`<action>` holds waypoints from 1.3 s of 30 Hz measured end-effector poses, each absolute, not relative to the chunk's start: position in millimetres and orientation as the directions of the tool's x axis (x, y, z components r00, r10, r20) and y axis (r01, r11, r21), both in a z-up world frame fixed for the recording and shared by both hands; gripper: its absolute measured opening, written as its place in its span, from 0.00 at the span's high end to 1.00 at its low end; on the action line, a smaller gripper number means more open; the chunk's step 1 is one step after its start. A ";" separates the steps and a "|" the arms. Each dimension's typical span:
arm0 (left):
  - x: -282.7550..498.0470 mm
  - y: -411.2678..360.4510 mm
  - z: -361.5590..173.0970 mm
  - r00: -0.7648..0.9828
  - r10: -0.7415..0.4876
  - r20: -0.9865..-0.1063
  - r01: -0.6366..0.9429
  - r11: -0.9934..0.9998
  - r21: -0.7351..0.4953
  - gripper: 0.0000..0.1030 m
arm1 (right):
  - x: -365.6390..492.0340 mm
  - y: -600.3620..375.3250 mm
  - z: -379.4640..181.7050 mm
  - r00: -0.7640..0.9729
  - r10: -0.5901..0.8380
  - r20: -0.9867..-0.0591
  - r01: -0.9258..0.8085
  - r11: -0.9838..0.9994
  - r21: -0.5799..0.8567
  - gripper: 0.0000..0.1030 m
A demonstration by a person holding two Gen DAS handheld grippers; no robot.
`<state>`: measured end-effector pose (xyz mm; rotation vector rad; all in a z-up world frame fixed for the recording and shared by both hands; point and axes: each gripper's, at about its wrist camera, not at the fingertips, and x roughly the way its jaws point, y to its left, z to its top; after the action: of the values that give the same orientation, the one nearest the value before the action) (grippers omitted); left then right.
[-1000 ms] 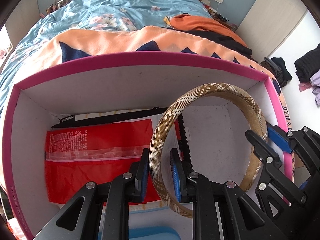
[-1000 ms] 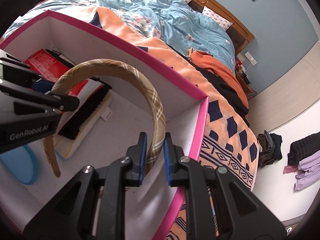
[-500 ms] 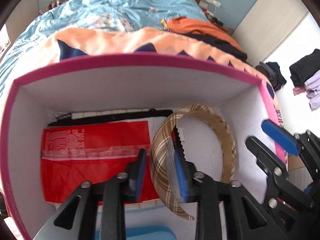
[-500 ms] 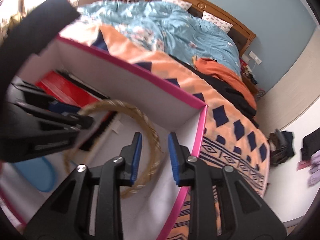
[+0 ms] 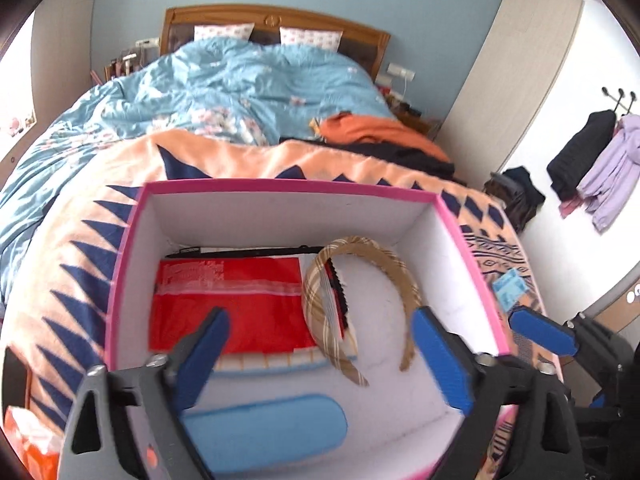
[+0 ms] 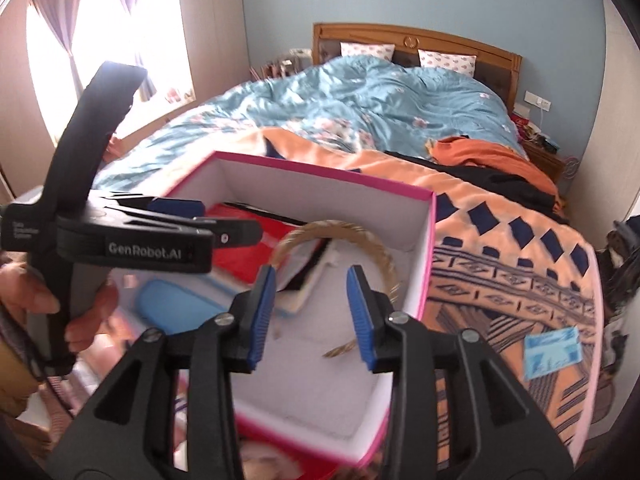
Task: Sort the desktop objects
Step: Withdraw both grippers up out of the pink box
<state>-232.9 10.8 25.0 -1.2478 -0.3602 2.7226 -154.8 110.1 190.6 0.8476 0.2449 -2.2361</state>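
Headband [image 5: 360, 300] lies free in box [image 5: 280, 188], right of red packet [image 5: 228, 304] | both my tongs opening, nothing between: left tongs [image 5: 320, 354], right tongs [image 6: 310, 316] | arch points far, left nearer

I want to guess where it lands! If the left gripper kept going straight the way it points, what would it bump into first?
Probably the plaid headband lying in the pink box, or the white floor beside it. Depth is hard to judge. The left gripper is opening and holds nothing.
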 end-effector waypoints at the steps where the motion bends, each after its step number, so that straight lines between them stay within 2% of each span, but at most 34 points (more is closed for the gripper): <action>1: -225.8 11.3 25.6 -0.657 0.207 -0.725 -0.016 -0.965 -0.261 0.00 | -147.1 112.5 192.6 -0.522 -0.575 -0.630 0.692 -0.717 0.081 0.53; 7: -182.3 11.0 24.9 -0.671 0.182 -0.719 -0.016 -0.973 -0.231 0.00 | -93.2 129.4 196.4 -0.529 -0.621 -0.578 0.708 -0.698 0.102 0.42; 10: -158.6 8.7 26.5 -0.698 0.133 -0.703 0.020 -0.979 -0.205 0.00 | -74.9 138.1 190.6 -0.535 -0.628 -0.565 0.703 -0.702 0.115 0.37; 15: -123.7 10.5 26.4 -0.713 0.061 -0.699 0.060 -0.987 -0.147 0.00 | -42.2 144.9 179.2 -0.585 -0.603 -0.543 0.673 -0.734 0.090 0.21; 19: -102.8 17.6 26.2 -0.716 0.000 -0.698 0.077 -0.994 -0.079 0.00 | -25.3 144.9 169.9 -0.609 -0.580 -0.541 0.661 -0.748 0.058 0.18; 39: -65.0 22.1 -8.1 -0.683 -0.061 -0.728 0.126 -0.991 -0.035 0.00 | -17.4 141.5 151.8 -0.615 -0.553 -0.562 0.636 -0.770 0.062 0.17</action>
<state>-65.0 22.1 -8.1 -1.2834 -0.1340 2.9759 -17.4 141.5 151.8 0.7499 0.1873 -2.3408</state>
